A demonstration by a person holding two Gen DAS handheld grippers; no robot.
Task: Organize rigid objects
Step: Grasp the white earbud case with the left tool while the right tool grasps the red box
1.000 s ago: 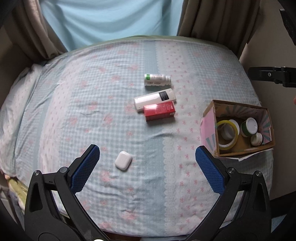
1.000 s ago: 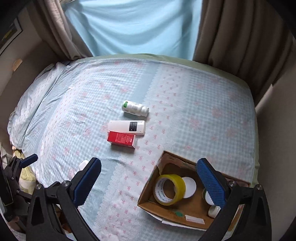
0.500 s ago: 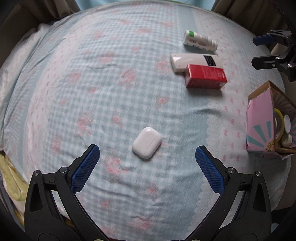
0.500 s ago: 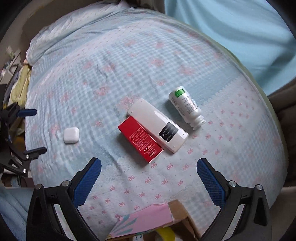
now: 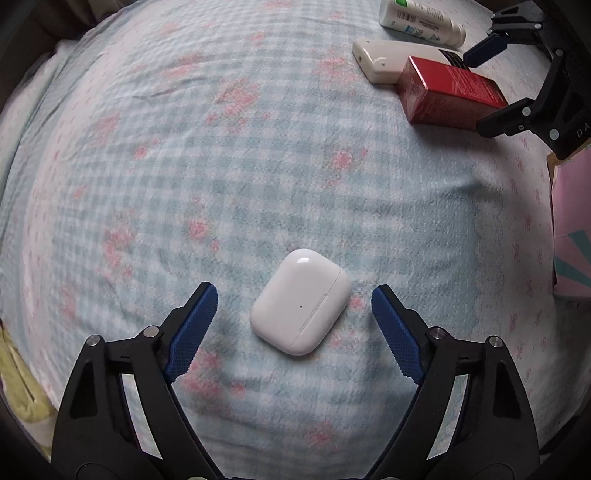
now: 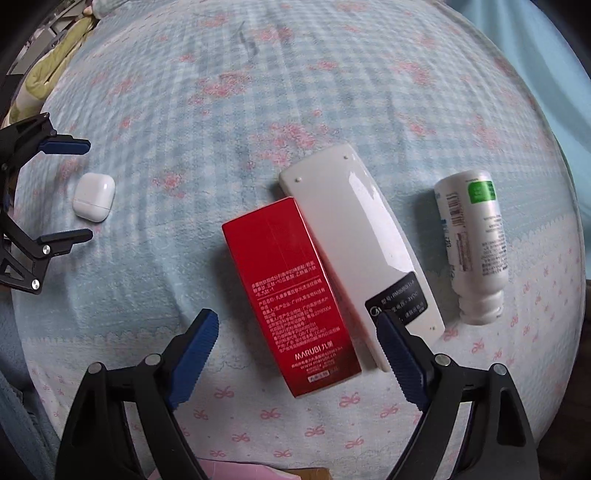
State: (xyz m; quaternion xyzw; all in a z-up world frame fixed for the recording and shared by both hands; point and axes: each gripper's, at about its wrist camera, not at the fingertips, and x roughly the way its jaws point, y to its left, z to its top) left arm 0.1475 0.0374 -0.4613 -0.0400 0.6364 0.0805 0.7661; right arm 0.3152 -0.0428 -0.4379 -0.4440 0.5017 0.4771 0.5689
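Note:
A white earbud case (image 5: 301, 301) lies on the bedspread between the open fingers of my left gripper (image 5: 294, 325), untouched; it also shows in the right wrist view (image 6: 94, 196). My right gripper (image 6: 297, 352) is open, low over the near end of a red box (image 6: 291, 293) that lies against a white remote (image 6: 360, 251). A white bottle (image 6: 472, 243) with a green label lies to the right. In the left wrist view the red box (image 5: 448, 94), remote (image 5: 376, 64) and bottle (image 5: 421, 20) sit at the far right, with the right gripper (image 5: 495, 77) over them.
The bed is covered by a blue checked spread (image 5: 221, 166) with pink flowers. A pink cardboard box wall (image 5: 572, 229) stands at the right edge of the left wrist view; its top edge shows at the bottom of the right wrist view (image 6: 236, 470). The left gripper (image 6: 66, 188) brackets the case.
Both grippers have dropped close to the bed. The left one now brackets the earbud case; the right one has closed in on the red box and remote. Both jaws have narrowed somewhat.

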